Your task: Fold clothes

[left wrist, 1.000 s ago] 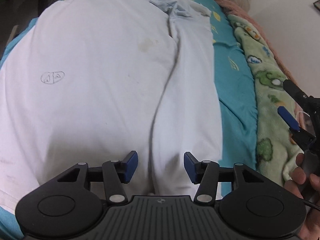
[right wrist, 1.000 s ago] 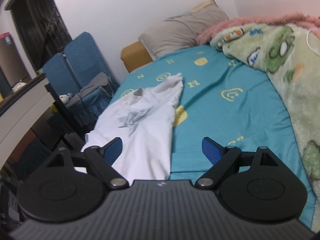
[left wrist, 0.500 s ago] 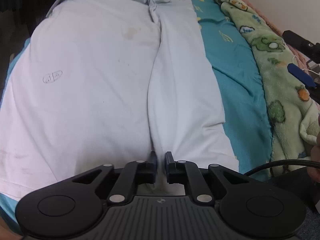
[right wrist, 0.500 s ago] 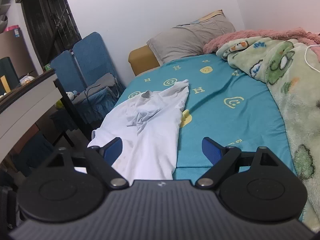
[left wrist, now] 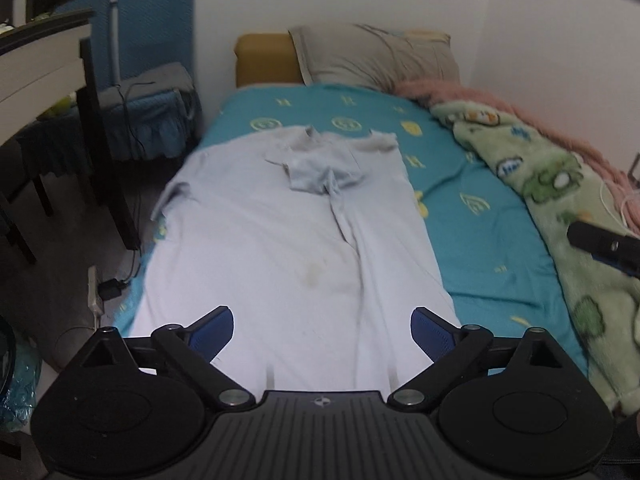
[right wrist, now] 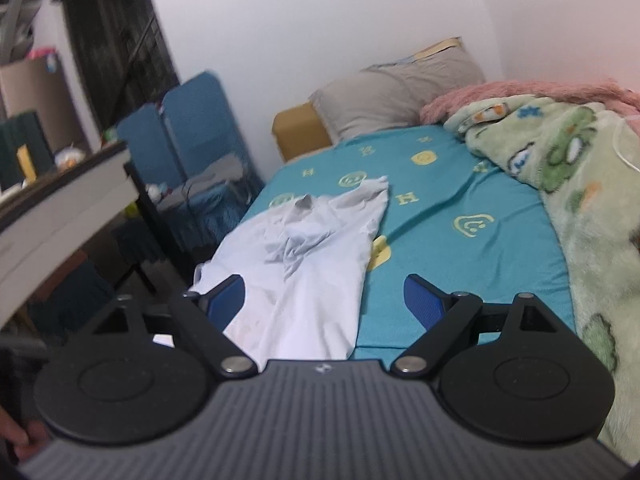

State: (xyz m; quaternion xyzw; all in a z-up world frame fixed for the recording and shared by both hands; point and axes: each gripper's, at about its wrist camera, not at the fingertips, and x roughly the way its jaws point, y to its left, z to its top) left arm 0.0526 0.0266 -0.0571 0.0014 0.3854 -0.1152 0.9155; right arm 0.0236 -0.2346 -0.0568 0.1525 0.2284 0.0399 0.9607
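Left claw (left wrist: 322, 330) reopened off shirt (left wrist: 288, 248) hem, right claw (right wrist: 324, 294) apart, bed (left wrist: 492, 232) beside.

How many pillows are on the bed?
1. A grey pillow lies at the head of the bed, against the wall, partly on a mustard-yellow cushion or block. More could be hidden under the pink blanket and the green blanket.

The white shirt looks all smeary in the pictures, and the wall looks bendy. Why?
Left wrist view: the white shirt is motion-blurred, most at its far collar end, while the left gripper stays sharp. Right wrist view: the desk edge is smeared too. Both views: the fisheye lens bends straight edges near the borders.
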